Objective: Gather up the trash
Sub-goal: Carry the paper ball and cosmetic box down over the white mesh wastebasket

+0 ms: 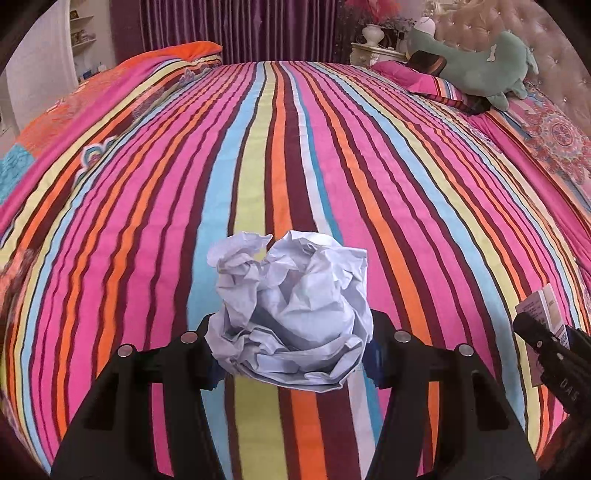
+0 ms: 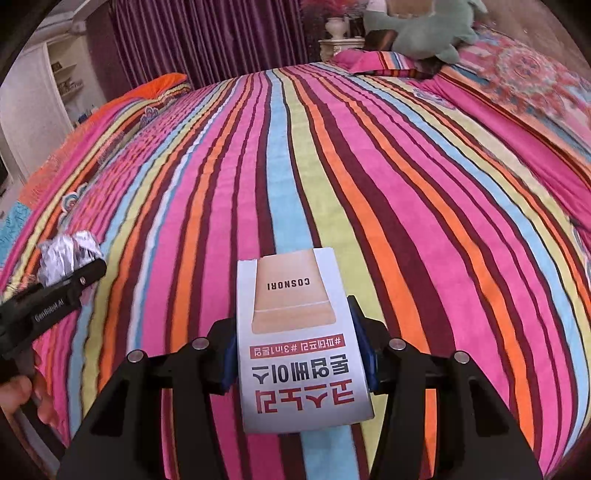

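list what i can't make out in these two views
- Left wrist view: the underside of the crumpled paper is out of sight, and the left gripper fingers cover its sides.
- Left wrist view: the small box is partly covered by the right gripper.
- Right wrist view: the green plush toy is blurred, cut by the top edge.
- No trash bin shows in either view.

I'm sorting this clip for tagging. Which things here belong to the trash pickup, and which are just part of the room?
Job:
- crumpled paper, gripped in the left tongs
- printed carton, gripped in the right tongs

Just lying about:
- striped bedspread
- green plush toy
- white vase
- purple curtain
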Tool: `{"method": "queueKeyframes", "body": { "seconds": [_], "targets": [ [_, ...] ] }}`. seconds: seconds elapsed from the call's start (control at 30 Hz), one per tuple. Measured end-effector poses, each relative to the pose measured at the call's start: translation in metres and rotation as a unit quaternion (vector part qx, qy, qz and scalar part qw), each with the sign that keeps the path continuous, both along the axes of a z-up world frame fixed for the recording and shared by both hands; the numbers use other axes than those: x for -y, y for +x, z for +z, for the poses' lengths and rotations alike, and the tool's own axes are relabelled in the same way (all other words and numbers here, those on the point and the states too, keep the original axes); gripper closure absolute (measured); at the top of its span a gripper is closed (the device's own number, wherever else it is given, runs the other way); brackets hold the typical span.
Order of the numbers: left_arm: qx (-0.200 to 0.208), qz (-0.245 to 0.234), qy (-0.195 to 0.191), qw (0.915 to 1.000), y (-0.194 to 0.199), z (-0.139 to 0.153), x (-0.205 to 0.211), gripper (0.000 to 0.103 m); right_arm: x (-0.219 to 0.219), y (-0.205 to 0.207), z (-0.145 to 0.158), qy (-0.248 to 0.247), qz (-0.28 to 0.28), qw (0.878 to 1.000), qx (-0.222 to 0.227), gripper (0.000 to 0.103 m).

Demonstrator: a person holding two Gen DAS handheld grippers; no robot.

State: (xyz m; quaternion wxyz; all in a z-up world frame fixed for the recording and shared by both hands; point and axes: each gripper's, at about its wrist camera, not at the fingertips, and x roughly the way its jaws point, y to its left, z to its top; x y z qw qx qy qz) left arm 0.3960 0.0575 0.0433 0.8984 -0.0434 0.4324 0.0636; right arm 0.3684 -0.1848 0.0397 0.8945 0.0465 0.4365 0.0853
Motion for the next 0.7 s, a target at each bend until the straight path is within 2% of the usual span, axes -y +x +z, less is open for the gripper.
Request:
{"method": "queueKeyframes", "body": {
  "seconds": [0.27, 0.7],
  "targets": [
    [-0.005, -0.004, 0.001, 1.0000, -0.068, 0.002, 0.005, 0.047, 0.007, -0.051, 0.007, 0.014, -0.008, 1.000, -0.008, 0.055],
    [-0.015, -0.006, 0.010, 0.9998, -0.165, -0.006, 0.012, 0.047, 0.000, -0.135, -0.002, 0.020, -0.009, 1.000, -0.021, 0.055]
  ]
}}
